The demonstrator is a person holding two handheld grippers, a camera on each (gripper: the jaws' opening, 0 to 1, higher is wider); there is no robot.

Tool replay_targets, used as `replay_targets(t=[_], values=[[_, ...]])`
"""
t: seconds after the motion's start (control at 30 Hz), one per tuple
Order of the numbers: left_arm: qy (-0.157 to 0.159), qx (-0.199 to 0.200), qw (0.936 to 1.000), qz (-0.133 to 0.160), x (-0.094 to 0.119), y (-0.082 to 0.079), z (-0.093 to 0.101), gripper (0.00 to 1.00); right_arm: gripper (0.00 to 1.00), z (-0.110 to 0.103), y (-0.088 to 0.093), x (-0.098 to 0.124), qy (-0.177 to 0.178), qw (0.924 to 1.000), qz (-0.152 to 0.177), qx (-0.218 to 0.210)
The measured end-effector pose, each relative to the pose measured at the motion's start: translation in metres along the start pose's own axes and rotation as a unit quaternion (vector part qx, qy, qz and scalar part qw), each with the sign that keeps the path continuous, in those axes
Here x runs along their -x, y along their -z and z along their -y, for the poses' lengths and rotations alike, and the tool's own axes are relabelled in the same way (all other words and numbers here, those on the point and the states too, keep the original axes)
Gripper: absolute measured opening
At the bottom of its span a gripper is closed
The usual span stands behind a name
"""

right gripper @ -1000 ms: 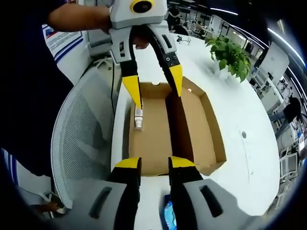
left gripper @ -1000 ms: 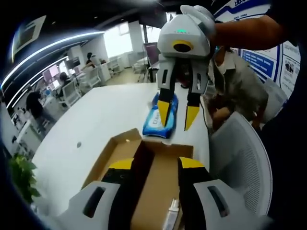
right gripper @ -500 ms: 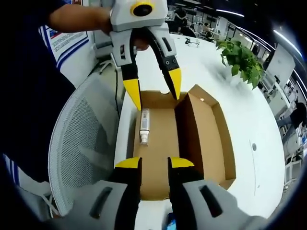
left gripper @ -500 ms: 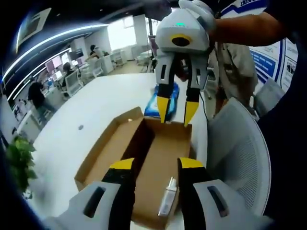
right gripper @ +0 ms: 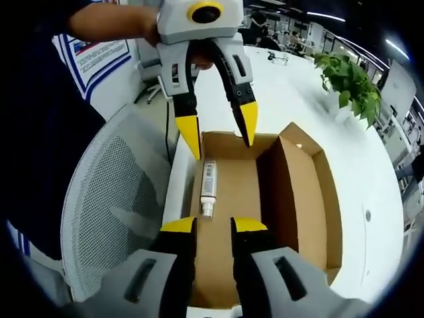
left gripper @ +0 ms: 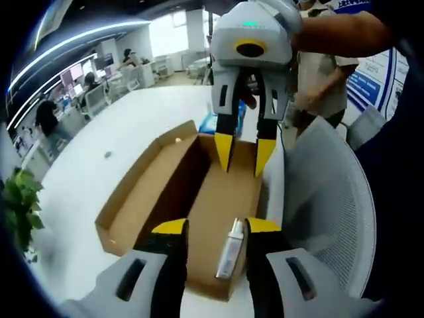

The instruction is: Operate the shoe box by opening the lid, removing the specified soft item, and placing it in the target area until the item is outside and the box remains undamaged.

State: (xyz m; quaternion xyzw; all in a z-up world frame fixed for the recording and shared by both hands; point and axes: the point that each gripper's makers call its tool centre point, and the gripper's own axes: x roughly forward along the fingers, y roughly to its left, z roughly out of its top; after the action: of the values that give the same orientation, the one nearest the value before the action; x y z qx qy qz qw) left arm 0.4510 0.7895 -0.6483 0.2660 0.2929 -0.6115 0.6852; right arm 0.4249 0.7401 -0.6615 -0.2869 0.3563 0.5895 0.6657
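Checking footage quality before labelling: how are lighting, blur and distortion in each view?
Left gripper view: strong fisheye bend, window glare at top, box evenly lit, tube sharp. Right gripper view: same bend, box interior shadowed beside its flap, plant slightly soft.

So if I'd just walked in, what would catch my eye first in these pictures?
Probably the open cardboard box on the white table, with a small tube lying inside it. Next, the yellow-tipped tongs: the left tongs and right tongs face each other above the box, both open. A white mesh chair stands beside the table.
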Motion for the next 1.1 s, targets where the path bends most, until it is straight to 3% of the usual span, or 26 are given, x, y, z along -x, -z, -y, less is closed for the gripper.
replay_targets(t=[0.27,0.67,0.73,0.87,1.1], values=[[0.022,0.012,0.9996,-0.013,-0.006,0.015,-0.001,0.32,0.18,0.003,-0.004,-0.018,-0.015,0.9999,-0.001,-0.005],[0.073,0.005,0.9956,-0.058,-0.02,0.043,-0.003,0.29,0.17,0.004,0.002,-0.042,-0.033,0.9992,-0.008,-0.021],[0.096,0.013,0.9927,-0.072,-0.022,0.049,0.001,0.29,0.17,0.005,0.004,-0.046,-0.036,0.999,-0.011,-0.025],[0.124,-0.008,0.9858,-0.113,-0.029,0.067,0.004,0.27,0.17,0.006,0.007,-0.055,-0.044,0.9984,-0.017,-0.029],[0.136,-0.038,0.9776,-0.156,-0.043,0.084,0.002,0.25,0.17,-0.001,0.019,-0.077,-0.068,0.9964,-0.042,-0.028]])
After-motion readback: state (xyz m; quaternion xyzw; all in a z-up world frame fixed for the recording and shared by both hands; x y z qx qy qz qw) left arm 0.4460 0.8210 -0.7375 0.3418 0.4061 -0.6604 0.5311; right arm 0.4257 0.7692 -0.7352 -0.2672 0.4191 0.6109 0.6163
